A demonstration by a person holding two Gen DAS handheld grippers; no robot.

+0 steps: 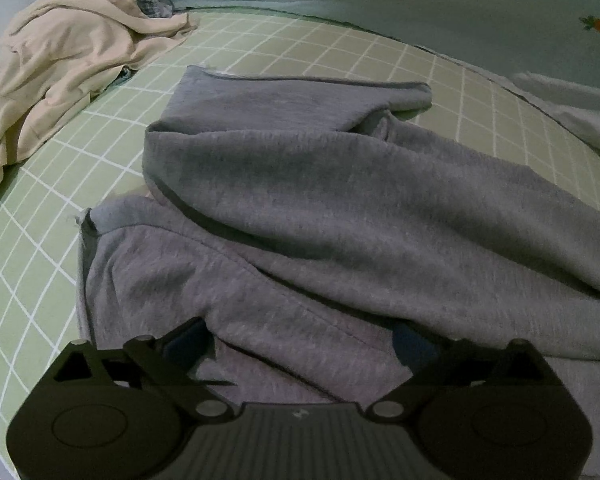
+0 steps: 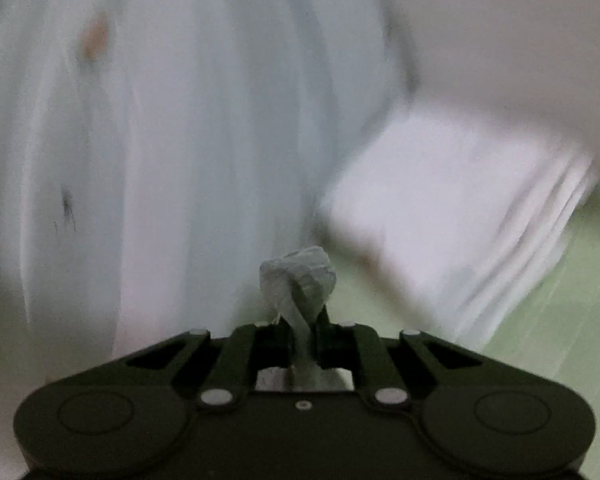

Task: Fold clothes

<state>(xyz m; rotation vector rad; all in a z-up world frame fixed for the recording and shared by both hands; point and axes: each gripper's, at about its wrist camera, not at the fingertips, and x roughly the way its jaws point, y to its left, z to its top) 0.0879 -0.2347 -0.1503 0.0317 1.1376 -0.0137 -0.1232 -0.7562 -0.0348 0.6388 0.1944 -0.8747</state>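
A grey sweatshirt-like garment lies rumpled on the green checked sheet, one part folded over the rest. My left gripper hovers low over its near edge, fingers spread wide with cloth lying between them. In the right wrist view my right gripper is shut on a bunched, twisted bit of pale grey cloth. That view is blurred by motion.
A beige garment is heaped at the far left of the sheet. A pale quilt with a carrot print runs along the back. A folded white stack sits on the green sheet at the right, also seen as white cloth.
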